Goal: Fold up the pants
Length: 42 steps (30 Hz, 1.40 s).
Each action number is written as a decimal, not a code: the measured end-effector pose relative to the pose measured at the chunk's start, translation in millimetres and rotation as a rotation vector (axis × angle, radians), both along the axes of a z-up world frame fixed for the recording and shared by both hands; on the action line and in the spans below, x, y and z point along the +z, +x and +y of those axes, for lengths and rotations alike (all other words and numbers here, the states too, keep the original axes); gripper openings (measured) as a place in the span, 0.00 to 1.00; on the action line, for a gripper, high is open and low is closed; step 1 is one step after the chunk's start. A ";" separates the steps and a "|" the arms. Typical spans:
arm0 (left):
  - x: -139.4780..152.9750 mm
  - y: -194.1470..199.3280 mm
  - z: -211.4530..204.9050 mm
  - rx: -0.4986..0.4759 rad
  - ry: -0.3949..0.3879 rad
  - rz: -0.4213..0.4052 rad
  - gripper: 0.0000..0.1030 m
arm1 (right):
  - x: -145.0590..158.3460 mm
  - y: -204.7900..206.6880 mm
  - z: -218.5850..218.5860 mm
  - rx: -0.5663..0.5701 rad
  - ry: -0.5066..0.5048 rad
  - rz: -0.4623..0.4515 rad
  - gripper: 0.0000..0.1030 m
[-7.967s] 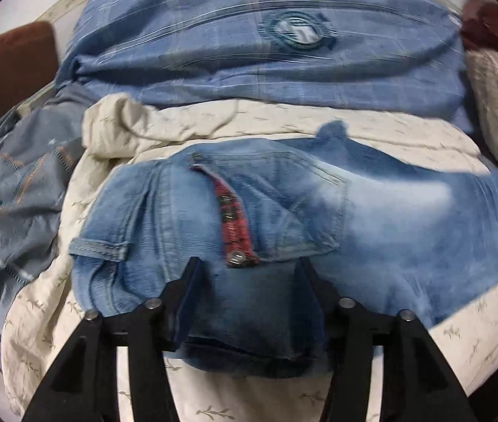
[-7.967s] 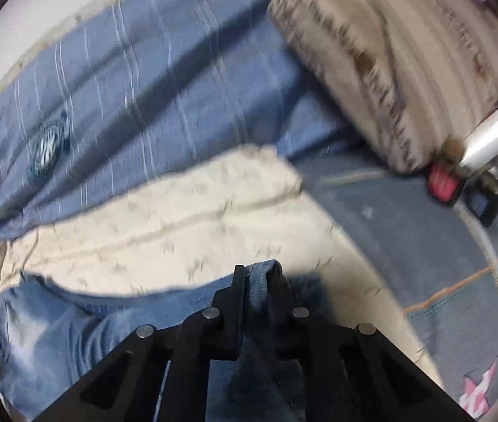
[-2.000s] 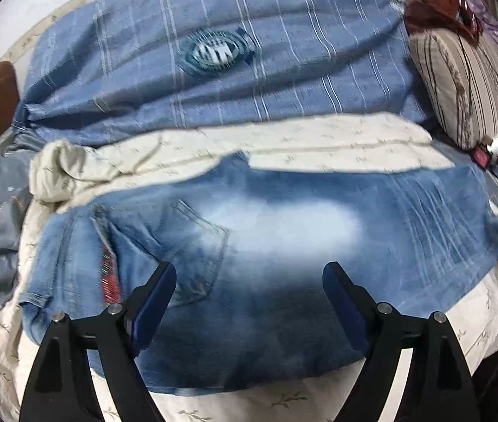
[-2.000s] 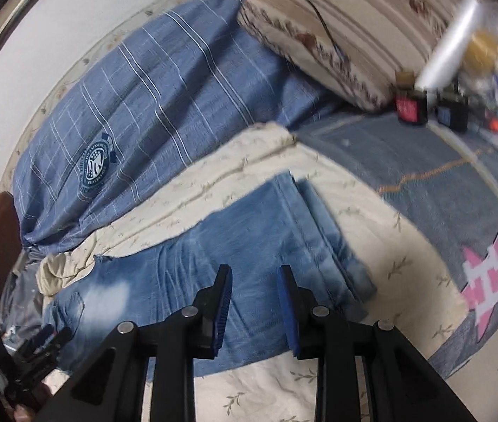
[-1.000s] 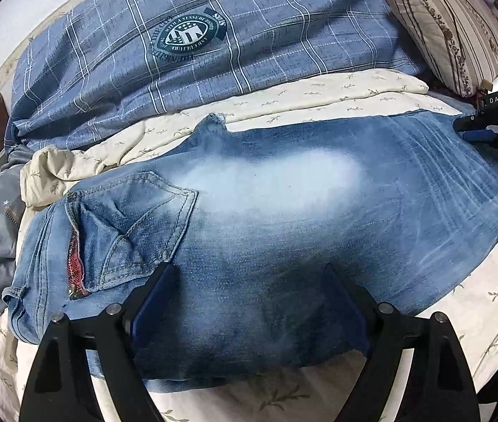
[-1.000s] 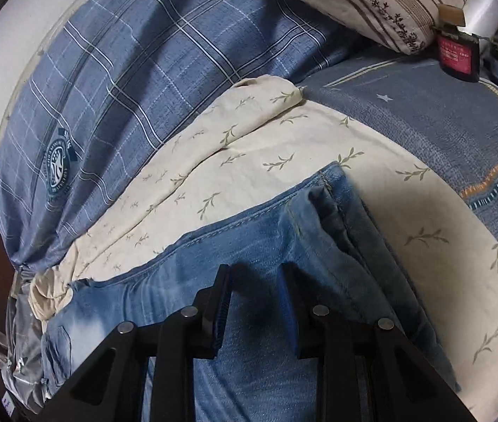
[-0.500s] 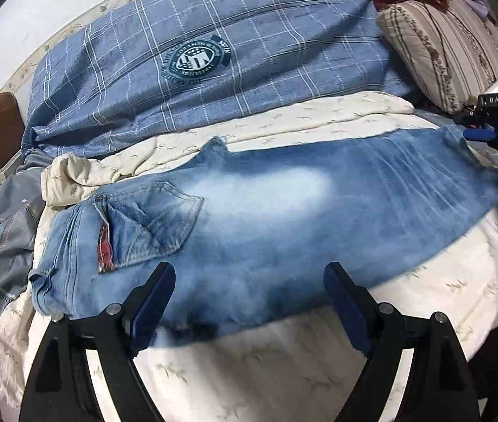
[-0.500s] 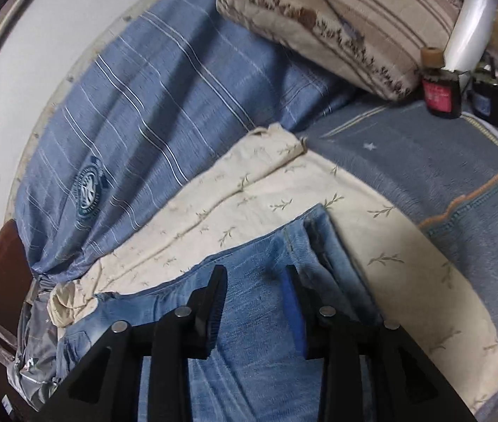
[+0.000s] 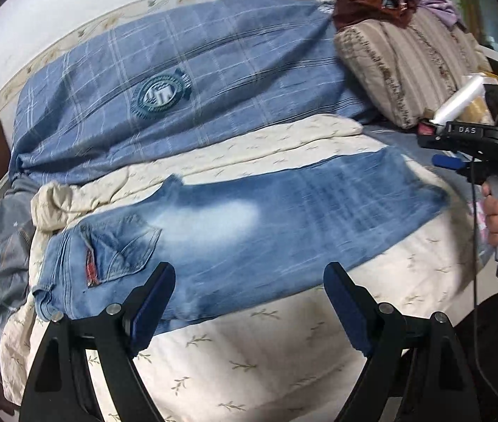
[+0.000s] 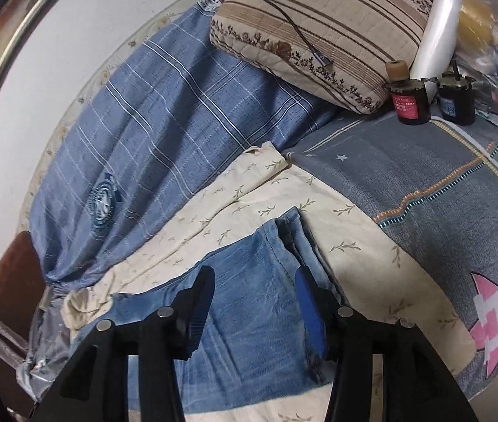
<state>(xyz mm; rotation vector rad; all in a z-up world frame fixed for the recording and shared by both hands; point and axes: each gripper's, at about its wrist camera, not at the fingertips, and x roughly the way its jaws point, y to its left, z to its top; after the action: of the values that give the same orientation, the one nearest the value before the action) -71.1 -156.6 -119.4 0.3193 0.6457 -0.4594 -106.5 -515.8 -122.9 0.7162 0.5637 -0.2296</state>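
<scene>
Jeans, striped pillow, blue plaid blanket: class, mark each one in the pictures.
jeans [image 9: 249, 225], left wrist view, on the faded thigh.
striped pillow [image 10: 322, 24], right wrist view, on its top face.
blue plaid blanket [image 9: 213, 70], left wrist view, beside its crest.

The left wrist view is blurred; the plaid blanket's emblem [image 9: 160, 93] seems unreadable.

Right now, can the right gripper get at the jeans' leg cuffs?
Probably yes. The right gripper is open with nothing between its fingers, and the jeans lie flat on the cream sheet, cuff end just ahead with nothing on top.
</scene>
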 end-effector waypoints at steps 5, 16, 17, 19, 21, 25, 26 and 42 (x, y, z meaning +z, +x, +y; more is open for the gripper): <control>6.0 -10.3 -2.7 -0.023 -0.018 0.002 0.84 | -1.3 -20.2 -26.7 -0.022 0.057 -0.016 0.50; -10.3 -0.6 -21.4 -0.025 -0.033 0.098 0.84 | -14.8 -53.1 -72.2 -0.119 0.191 -0.045 0.50; -10.0 -1.8 -24.5 -0.032 -0.033 0.097 0.84 | -14.9 -53.1 -73.2 -0.122 0.195 -0.046 0.50; -9.3 -4.5 -30.0 -0.045 -0.029 0.090 0.84 | -14.7 -51.2 -72.4 -0.118 0.197 -0.045 0.50; -8.6 -6.9 -34.1 -0.063 -0.024 0.091 0.84 | -14.6 -48.9 -70.5 -0.108 0.192 -0.036 0.49; -4.8 -9.5 -37.9 -0.074 -0.032 0.101 0.84 | -14.0 -44.6 -66.0 -0.103 0.184 -0.028 0.49; -3.3 -10.1 -37.7 -0.076 -0.036 0.100 0.84 | -14.1 -43.9 -65.1 -0.103 0.185 -0.027 0.49; 9.8 -15.3 -14.5 -0.068 -0.101 0.099 0.85 | -14.1 -56.0 -43.2 -0.069 0.187 -0.024 0.49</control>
<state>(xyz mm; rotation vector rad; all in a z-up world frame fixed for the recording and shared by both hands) -86.3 -171.1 -109.6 0.2243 0.7066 -0.5741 -162.6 -559.0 -137.0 0.9195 0.5429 -0.2337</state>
